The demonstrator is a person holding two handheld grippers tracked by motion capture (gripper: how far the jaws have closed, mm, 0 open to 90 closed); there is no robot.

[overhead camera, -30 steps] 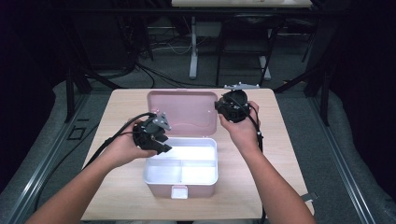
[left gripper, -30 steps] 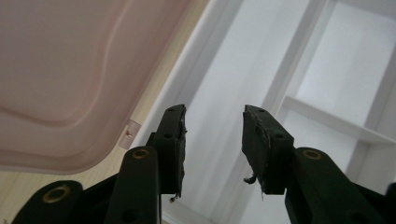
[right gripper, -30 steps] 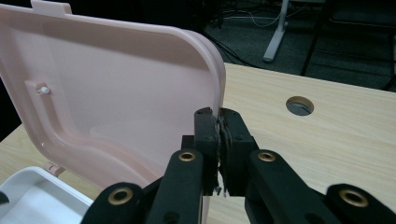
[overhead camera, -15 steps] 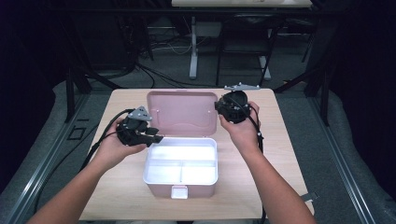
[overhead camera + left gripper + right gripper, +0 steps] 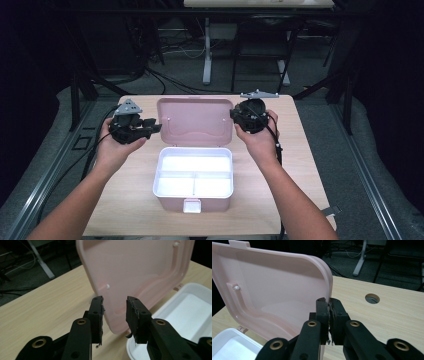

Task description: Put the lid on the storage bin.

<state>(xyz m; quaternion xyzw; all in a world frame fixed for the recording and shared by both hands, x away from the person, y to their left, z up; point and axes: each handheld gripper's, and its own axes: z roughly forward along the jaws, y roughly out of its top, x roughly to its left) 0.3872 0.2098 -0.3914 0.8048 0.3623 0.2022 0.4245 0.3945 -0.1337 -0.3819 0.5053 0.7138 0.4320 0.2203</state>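
Pink rectangular plastic box (image 5: 194, 186) with rounded corners, white two-level inside: one long tray compartment at the back, two smaller ones in front, small latch tab on the near wall. Sits mid light-wood desk (image 5: 300, 165). Its pink hinged lid (image 5: 195, 122) is swung up and back, inner face toward the person, with a moulded ridge and small pegs on it.

Right claw (image 5: 329, 307): jaws pinched on the lid's side edge, rim sandwiched between the pads, almost no gap. Rest of the lid spreads to that claw's left, box base below-left of it.

Left claw (image 5: 114, 312): jaws parted to a moderate gap, nothing between them, touching nothing. Lid's rounded corner sits just ahead of the jaws, white tray ahead and to that claw's right.

Box long axis runs left-right across the desk, claw to claw. Opening faces up, latch side toward the person, hinge on the far side.
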